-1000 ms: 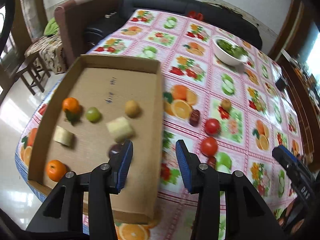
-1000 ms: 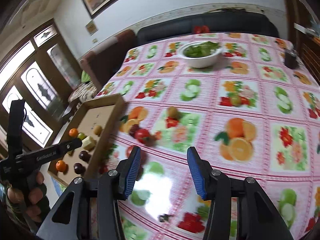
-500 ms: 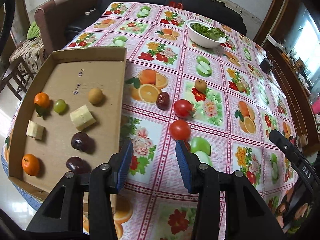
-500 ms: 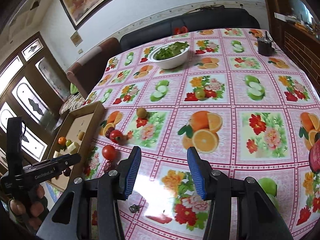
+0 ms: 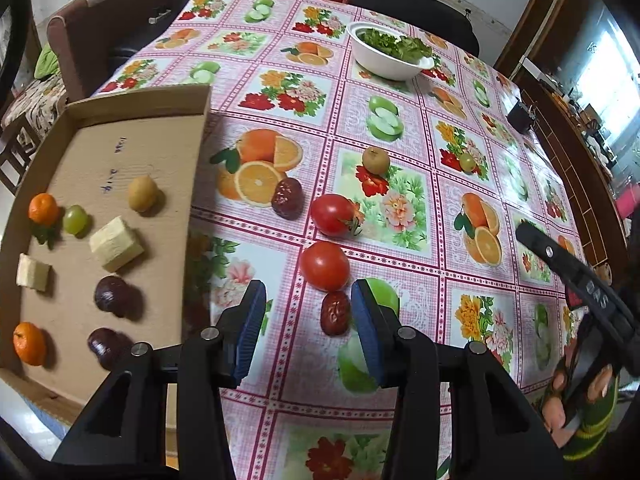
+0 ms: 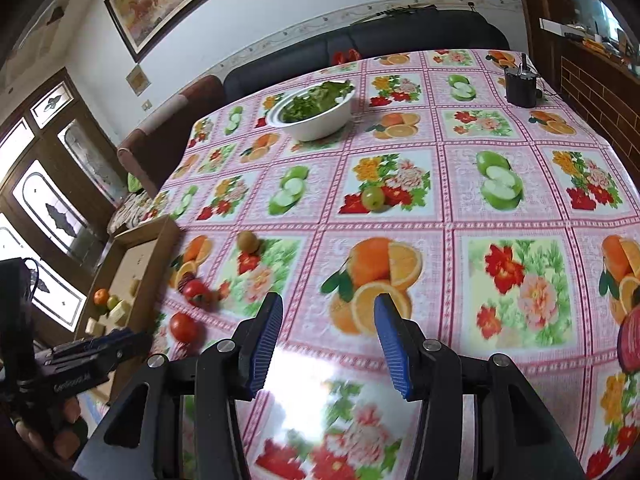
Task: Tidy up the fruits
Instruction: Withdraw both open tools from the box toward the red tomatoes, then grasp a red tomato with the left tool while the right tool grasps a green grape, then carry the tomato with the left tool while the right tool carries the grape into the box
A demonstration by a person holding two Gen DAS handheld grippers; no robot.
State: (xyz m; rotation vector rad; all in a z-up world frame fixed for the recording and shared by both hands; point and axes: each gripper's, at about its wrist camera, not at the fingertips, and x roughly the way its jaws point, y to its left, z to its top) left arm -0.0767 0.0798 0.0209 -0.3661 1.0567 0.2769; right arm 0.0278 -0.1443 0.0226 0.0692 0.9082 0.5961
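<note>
From the left wrist, the left gripper (image 5: 308,322) hangs spread over the bench (image 5: 400,240), nothing between its pads. A dark date (image 5: 335,312) lies just inside its right finger, touching a tomato (image 5: 324,266) beyond it. A second tomato (image 5: 333,215), another date (image 5: 286,203) and a small brown fruit (image 5: 375,160) sit farther out. On the left, the cardboard tray (image 5: 192,168) holds two oranges, a grape, two pale cubes, two dark fruits and a yellowish one. A white bowl (image 5: 390,58) of greens stands far back.

From the right wrist, the right gripper (image 6: 328,338) is also spread and empty, above printed oranges on the cloth. The tomatoes (image 6: 184,327) and tray (image 6: 136,276) lie well to its left, the bowl (image 6: 312,110) far ahead.
</note>
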